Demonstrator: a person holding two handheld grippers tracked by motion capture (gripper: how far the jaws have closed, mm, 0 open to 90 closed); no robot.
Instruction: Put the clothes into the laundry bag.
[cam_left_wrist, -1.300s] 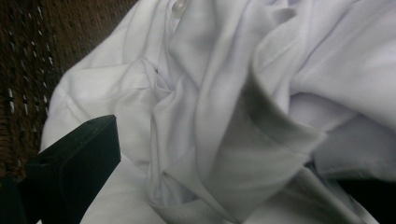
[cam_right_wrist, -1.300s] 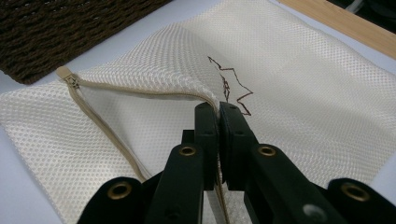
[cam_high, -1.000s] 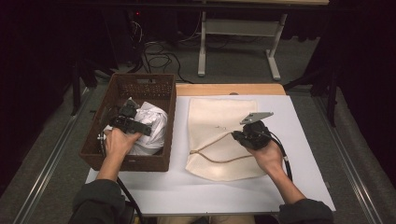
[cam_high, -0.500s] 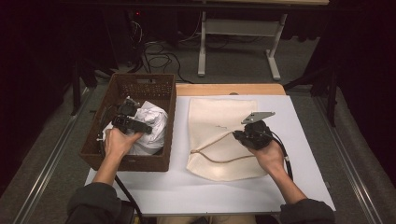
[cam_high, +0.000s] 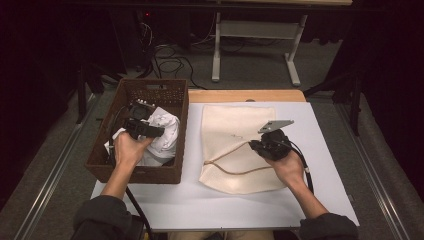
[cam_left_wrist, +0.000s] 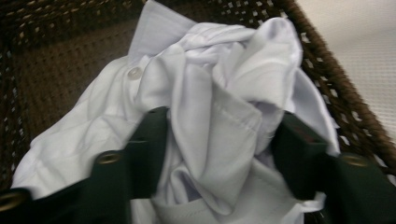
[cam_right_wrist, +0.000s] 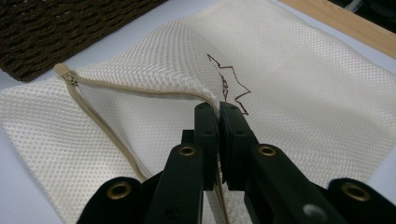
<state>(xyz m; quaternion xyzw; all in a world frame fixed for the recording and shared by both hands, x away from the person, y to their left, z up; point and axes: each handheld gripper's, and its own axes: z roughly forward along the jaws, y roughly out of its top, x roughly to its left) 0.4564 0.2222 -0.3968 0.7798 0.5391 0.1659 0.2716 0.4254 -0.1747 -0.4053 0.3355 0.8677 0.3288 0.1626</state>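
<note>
A crumpled white shirt (cam_high: 166, 134) (cam_left_wrist: 219, 93) lies in a brown wicker basket (cam_high: 150, 86) on the left of the table. My left gripper (cam_high: 156, 132) (cam_left_wrist: 219, 135) is down in the basket, open, its jaws on either side of a raised fold of the shirt. A cream mesh laundry bag (cam_high: 235, 122) (cam_right_wrist: 303, 84) lies flat on the white table top. My right gripper (cam_high: 253, 146) (cam_right_wrist: 218, 109) is shut on the bag's upper zipper edge (cam_right_wrist: 140, 86) and holds it a little above the lower layer, so the mouth gapes towards the basket.
The basket's wall (cam_right_wrist: 70, 28) stands just left of the bag's mouth. A brown stitched squiggle (cam_right_wrist: 229, 84) marks the bag. A wooden strip (cam_high: 245, 95) runs along the table's far edge. Beyond it are a desk frame (cam_high: 255, 45) and cables on the floor.
My left hand has shifted slightly over the shirt in the basket. The right gripper has kept its hold on the bag's edge almost in place.
</note>
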